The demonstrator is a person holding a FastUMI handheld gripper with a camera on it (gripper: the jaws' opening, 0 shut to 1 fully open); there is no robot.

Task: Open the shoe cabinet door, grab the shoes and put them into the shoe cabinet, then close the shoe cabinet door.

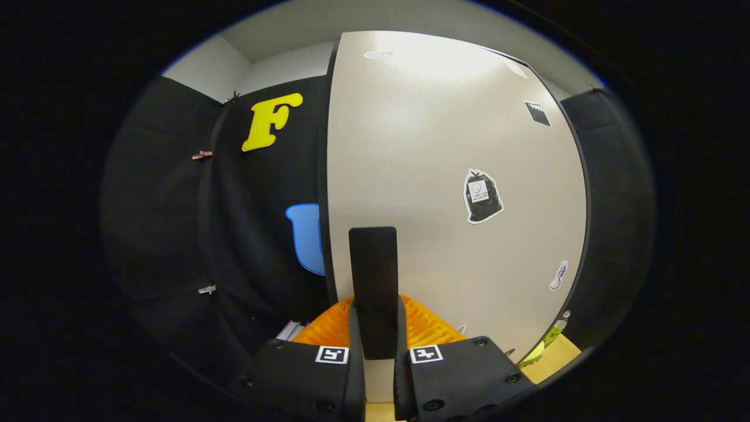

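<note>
Fingers (375, 351) clamped on a dark vertical handle (373, 287) of the shoe cabinet door (445, 176); the gap is narrowed down to the handle's thickness and both fingers look pressed against its sides. The handle stands upright between them and sticks up beyond the fingertips.

Door panel is pale, fronting the view just beyond the fingers, with a few stickers on it: a black bag-shaped one (483, 196) up and right of the handle, a small one (558, 275) lower right. The door's dark left edge sits left of the handle, with the booth's black cloth beyond.

Judgement: grip is on the handle because that is the only pull point on a flat panel, and squeezing it from both sides lets the hand swing the door without slipping. Can't tell whether the door is shut or partly swung, and can't tell whether this is the opening or the closing step.

Orange ribbed object (328, 328) sits just behind the fingers on both sides of the handle base; could be the shoes, can't confirm. Yellow-green bottle (556, 333) stands on the tan floor (556, 357) off to the right of the fingers, by the door's lower right corner.
</note>
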